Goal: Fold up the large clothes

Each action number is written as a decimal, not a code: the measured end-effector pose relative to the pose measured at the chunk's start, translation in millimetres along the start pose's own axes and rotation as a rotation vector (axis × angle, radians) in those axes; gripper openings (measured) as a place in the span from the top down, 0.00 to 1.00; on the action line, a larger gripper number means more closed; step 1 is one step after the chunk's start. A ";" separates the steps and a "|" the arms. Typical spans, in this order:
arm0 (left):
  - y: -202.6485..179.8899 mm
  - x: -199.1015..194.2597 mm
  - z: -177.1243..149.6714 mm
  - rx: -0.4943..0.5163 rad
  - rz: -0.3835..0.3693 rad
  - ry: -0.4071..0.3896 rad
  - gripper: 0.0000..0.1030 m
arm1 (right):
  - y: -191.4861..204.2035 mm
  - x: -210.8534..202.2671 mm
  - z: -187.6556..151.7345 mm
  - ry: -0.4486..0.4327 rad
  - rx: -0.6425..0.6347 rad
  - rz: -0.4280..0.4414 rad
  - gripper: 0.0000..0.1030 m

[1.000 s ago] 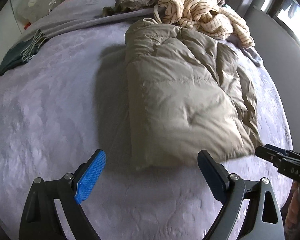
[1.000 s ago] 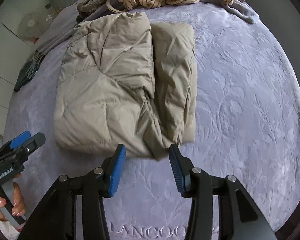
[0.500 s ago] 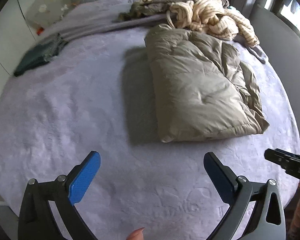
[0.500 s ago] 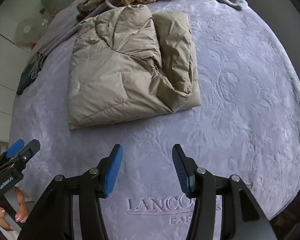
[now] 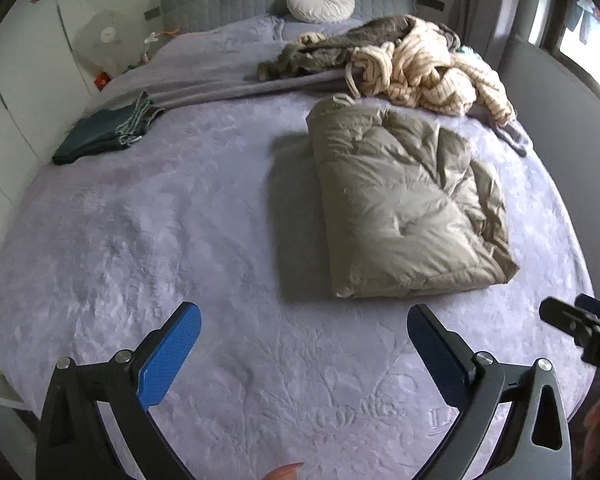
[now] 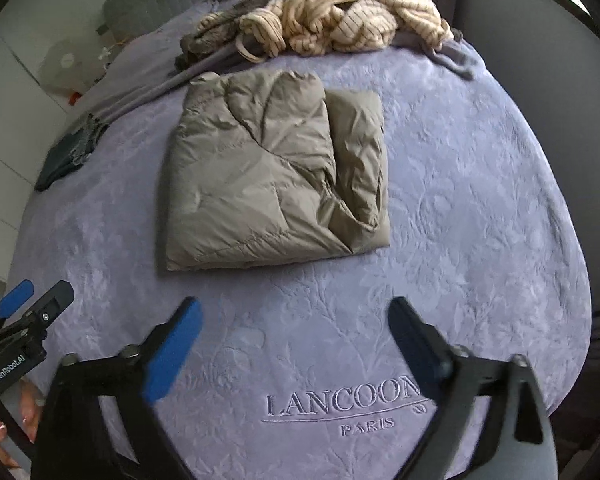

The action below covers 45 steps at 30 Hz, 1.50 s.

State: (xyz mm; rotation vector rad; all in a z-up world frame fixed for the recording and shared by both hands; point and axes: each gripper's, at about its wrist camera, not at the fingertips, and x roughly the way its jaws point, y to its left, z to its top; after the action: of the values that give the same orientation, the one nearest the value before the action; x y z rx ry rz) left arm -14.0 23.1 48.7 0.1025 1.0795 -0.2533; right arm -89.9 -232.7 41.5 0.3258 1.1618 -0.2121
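Observation:
A khaki puffer jacket [image 5: 404,200] lies folded into a thick rectangle on the lilac bedspread [image 5: 180,216]; it also shows in the right wrist view [image 6: 272,172]. My left gripper [image 5: 304,344] is open and empty, well back from the jacket's near edge, above the bedspread. My right gripper [image 6: 296,332] is open and empty, also short of the jacket's near edge. The right gripper shows at the right edge of the left wrist view [image 5: 580,328]. The left gripper shows at the left edge of the right wrist view [image 6: 24,312].
A pile of cream striped and brown-grey clothes [image 5: 412,64] lies at the head of the bed beyond the jacket. A folded dark green garment [image 5: 104,132] sits at the left edge. A round white cushion [image 5: 320,0] rests against the grey headboard. A fan [image 5: 104,40] stands left.
Both grippers have pulled back and away from the jacket's near edge. The right gripper's jaws have opened wider. The jacket stays folded on the bed.

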 end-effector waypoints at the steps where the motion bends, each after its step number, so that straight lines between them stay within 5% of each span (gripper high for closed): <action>1: -0.8 -5.3 -0.6 -0.015 -0.001 0.004 0.00 | -0.1 -4.2 0.2 -0.005 -0.009 0.006 0.00; 18: -40.0 -82.9 -19.7 -0.013 0.061 -0.045 0.00 | -11.3 -78.6 0.1 -0.093 -0.088 -0.025 0.00; 45: -37.1 -97.3 -18.6 -0.045 0.073 -0.053 0.00 | -15.8 -97.8 -2.2 -0.141 -0.101 -0.030 0.00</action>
State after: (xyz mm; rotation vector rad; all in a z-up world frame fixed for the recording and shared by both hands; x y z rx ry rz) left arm -82.7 6.1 127.3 0.0944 1.0259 -0.1650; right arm -134.7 -247.0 128.7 0.2013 1.0344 -0.1989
